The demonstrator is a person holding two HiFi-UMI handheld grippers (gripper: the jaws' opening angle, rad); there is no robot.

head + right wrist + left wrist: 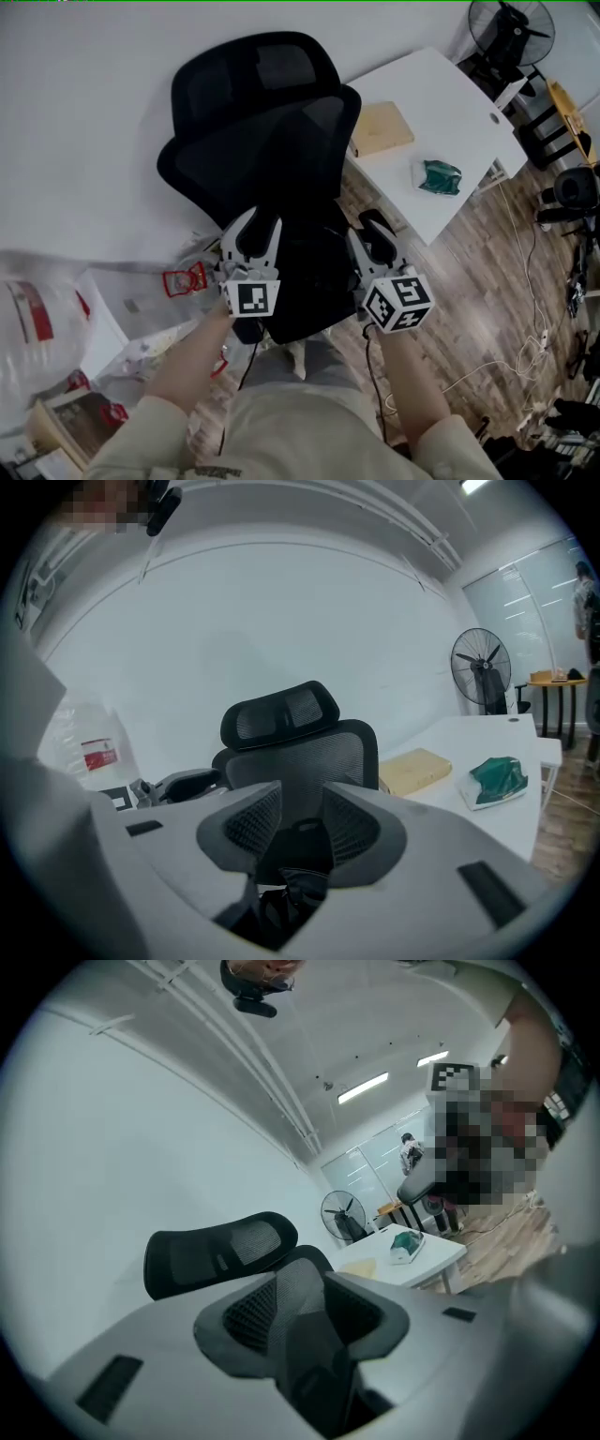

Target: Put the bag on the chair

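Both handheld grippers hang level before a black office chair (272,122). The left gripper (261,225) and right gripper (373,230) each have their jaws partly spread, pinching nothing. Seen through the right gripper's gap, the black bag (286,897) sits on the chair's seat, hard to separate from the dark upholstery; its contents cannot be made out. Beside the chair, a white table (450,103) carries a tan block (382,128) and a green packet (439,176). On the other side, a clear plastic sack (37,309) shows a red-and-white label inside.
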